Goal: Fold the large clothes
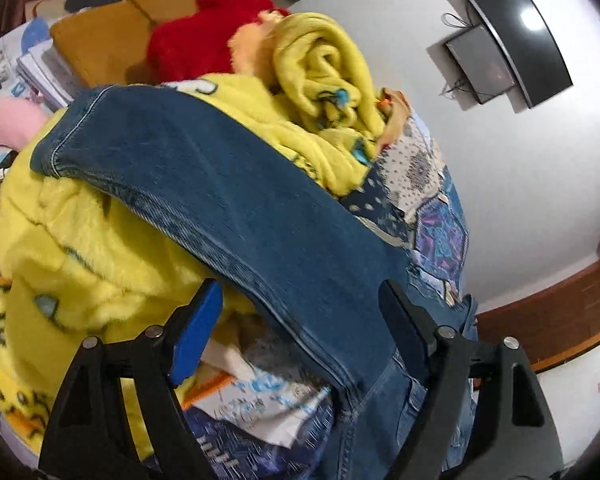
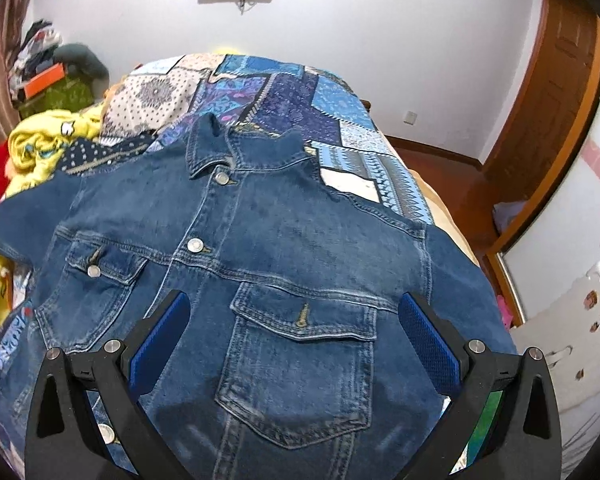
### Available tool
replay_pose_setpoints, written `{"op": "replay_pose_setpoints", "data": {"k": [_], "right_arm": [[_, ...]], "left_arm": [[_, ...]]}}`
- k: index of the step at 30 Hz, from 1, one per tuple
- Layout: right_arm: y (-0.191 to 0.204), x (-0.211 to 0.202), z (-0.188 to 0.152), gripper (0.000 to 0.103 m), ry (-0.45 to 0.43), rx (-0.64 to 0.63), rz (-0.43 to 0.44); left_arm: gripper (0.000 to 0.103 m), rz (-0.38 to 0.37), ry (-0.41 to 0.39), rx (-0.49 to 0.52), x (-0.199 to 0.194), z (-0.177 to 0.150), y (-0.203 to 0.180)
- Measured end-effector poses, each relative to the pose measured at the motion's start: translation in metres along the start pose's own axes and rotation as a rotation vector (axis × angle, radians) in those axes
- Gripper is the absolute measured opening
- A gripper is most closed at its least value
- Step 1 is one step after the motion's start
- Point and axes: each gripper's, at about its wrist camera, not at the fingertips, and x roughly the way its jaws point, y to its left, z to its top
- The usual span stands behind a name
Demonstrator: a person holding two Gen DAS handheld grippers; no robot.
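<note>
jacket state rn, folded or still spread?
Spread. The jacket lies front up and buttoned on the quilt, collar and both chest pockets showing. One sleeve drapes over the yellow blanket, unfolded.

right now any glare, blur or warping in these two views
Left wrist view: glare blooms on the wall-mounted screen, the denim sleeve is slightly motion-smeared. Right wrist view: the denim jacket is mostly sharp, the door frame bows with fisheye, corners go dark.

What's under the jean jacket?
The jacket lies on a patchwork quilt; its sleeve drapes over a yellow fuzzy blanket. Whatever sits beneath the jacket's middle is covered.
</note>
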Motion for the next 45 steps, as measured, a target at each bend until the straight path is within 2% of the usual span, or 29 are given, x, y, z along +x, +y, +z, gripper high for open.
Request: {"op": "replay_pose_setpoints", "data": {"k": [2,5,7,9,11,15,17,18,22,25,30,36,40,44,45], "right_arm": [[0.008,0.001,0.001,0.103,0.003,-0.022,-0.001],[0.018,0.001,0.002,0.103,0.000,-0.065,-0.013],[0.022,0.001,0.002,0.103,-0.008,-0.089,-0.019],[0.023,0.001,0.003,0.103,-0.008,-0.103,-0.034],[0.021,0.001,0.003,0.103,-0.007,-0.099,-0.035],[0.011,-0.002,0.004,0.103,-0.007,-0.060,-0.018],[0.006,-0.004,0.003,0.103,-0.008,-0.040,-0.008],[0.005,-0.006,0.003,0.103,-0.009,-0.032,-0.004],[-0.005,-0.012,0.001,0.103,-0.017,0.007,0.021],[-0.015,-0.018,-0.002,0.103,-0.028,0.040,0.042],[-0.032,-0.027,-0.008,0.103,-0.054,0.080,0.058],[-0.058,-0.034,-0.017,0.103,-0.059,0.129,0.083],[-0.075,-0.035,-0.027,0.103,-0.043,0.150,0.085],[-0.089,-0.038,-0.036,0.103,-0.042,0.170,0.088],[-0.092,-0.038,-0.038,0.103,-0.039,0.176,0.088]], "left_arm": [[0.073,0.015,0.007,-0.002,0.013,0.009,0.005],[0.065,0.074,0.000,0.002,0.028,0.020,0.010],[0.054,0.138,-0.014,0.020,0.036,0.027,0.011],[0.029,0.215,-0.024,0.054,0.042,0.033,0.007],[0.016,0.302,-0.044,0.120,0.044,0.035,-0.005],[0.012,0.415,-0.129,0.314,0.035,0.028,-0.055],[0.011,0.407,-0.174,0.403,0.023,0.021,-0.089],[0.007,0.383,-0.187,0.426,0.018,0.020,-0.102],[0.006,0.288,-0.260,0.555,-0.003,0.002,-0.170],[0.006,0.187,-0.264,0.672,-0.008,-0.026,-0.229],[0.006,0.090,-0.200,0.847,0.016,-0.091,-0.300],[0.006,0.040,0.016,1.001,0.081,-0.191,-0.338],[0.006,0.094,0.189,1.085,0.124,-0.259,-0.335],[0.007,0.150,0.249,1.134,0.131,-0.294,-0.325],[0.011,0.162,0.259,1.138,0.131,-0.298,-0.322]]}}
